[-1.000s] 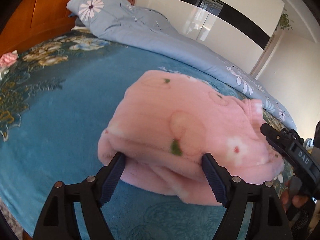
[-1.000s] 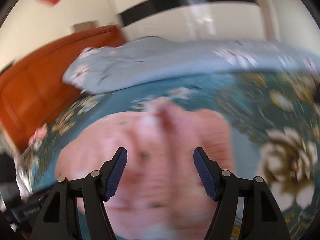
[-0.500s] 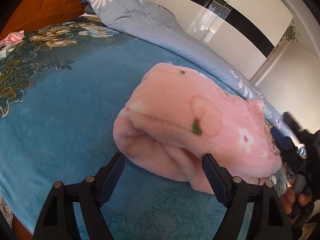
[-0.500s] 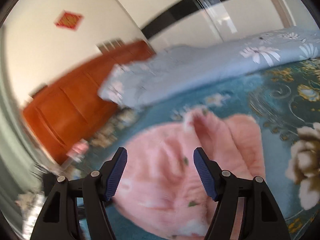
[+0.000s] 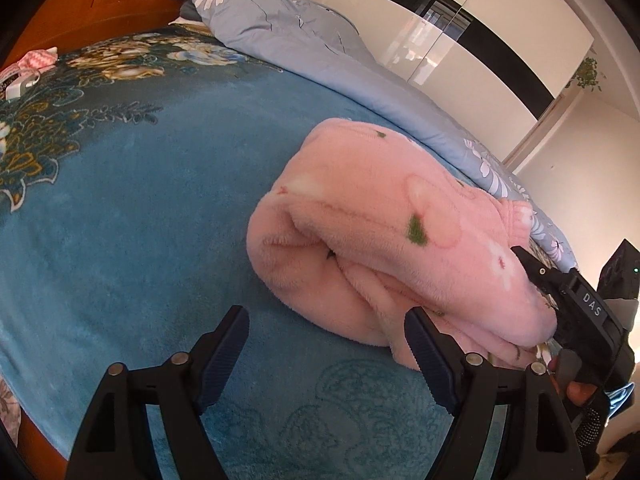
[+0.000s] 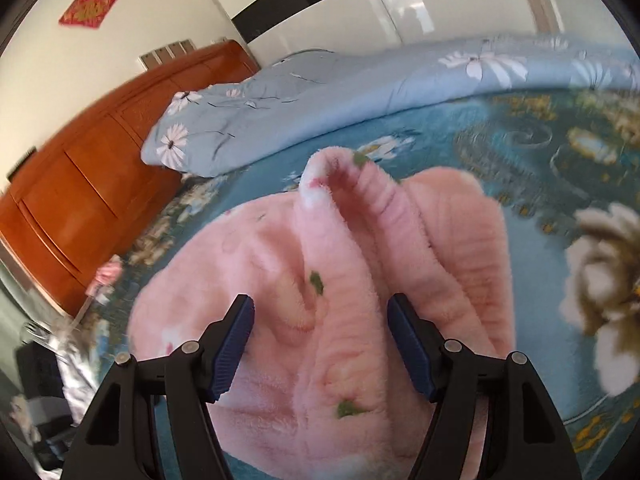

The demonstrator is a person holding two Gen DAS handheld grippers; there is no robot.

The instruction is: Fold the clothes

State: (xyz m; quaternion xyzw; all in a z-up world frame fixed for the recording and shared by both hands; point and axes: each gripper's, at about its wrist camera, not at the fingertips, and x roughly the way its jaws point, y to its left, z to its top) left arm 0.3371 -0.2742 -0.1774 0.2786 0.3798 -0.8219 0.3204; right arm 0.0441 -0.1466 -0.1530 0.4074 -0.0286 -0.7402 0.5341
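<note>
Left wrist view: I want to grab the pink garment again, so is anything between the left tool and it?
Nothing visible. Only bare blue blanket lies between the open left tool and the pink garment.

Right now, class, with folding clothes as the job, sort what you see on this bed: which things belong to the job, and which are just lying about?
Belongs to the job:
pink fleece garment
left gripper, open
right gripper, open

Just lying about:
blue floral quilt
teal blanket
small pink item near the headboard

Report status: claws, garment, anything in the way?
Left claw open, short of the pink garment. Right claw open over its ribbed cuff. Garment bundled on blue blanket. Nothing blocking.
</note>
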